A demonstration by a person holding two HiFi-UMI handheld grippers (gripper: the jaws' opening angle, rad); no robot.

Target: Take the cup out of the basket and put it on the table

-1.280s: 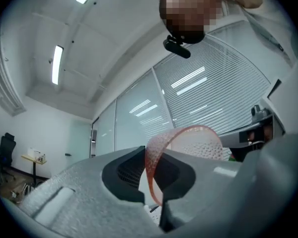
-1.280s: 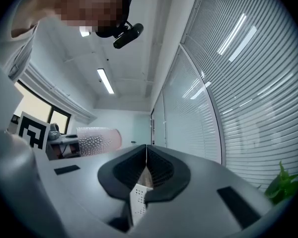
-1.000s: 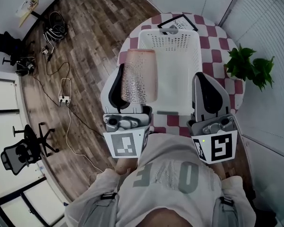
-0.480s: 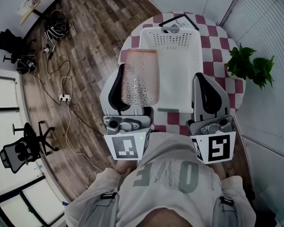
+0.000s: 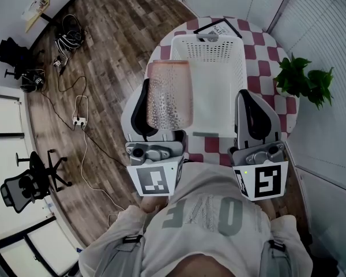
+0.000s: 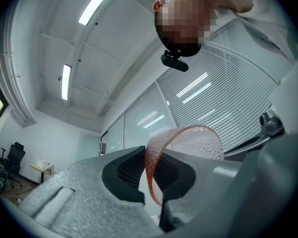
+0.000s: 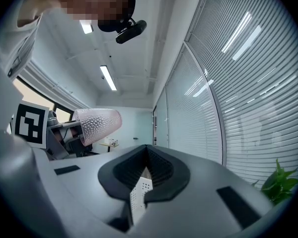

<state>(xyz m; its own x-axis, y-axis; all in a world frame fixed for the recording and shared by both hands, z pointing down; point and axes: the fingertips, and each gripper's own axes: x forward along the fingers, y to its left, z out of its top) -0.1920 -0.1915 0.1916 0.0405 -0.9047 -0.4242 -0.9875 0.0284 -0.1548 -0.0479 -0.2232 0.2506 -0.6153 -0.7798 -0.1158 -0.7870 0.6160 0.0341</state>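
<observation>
1 pink dimpled cup [image 5: 170, 94] is already out of the white perforated basket [image 5: 219, 48], hanging over its 9 o'clock rim. The left gripper [image 6: 151, 158] is clenched on the cup's wall near the mouth. The right gripper [image 7: 145, 157] is clamped on the basket's wall at 3 o'clock, steadying it. The cup looks tipped sideways, so I'd turn its base down first, then lower it onto bare checkered bench [image 5: 259, 45] before releasing. The framed sign [image 5: 219, 27] at 12 o'clock shows "NATU", and the rest is unreadable.

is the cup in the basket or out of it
Out: the left gripper holds the cup by its rim, raised above the basket.
</observation>
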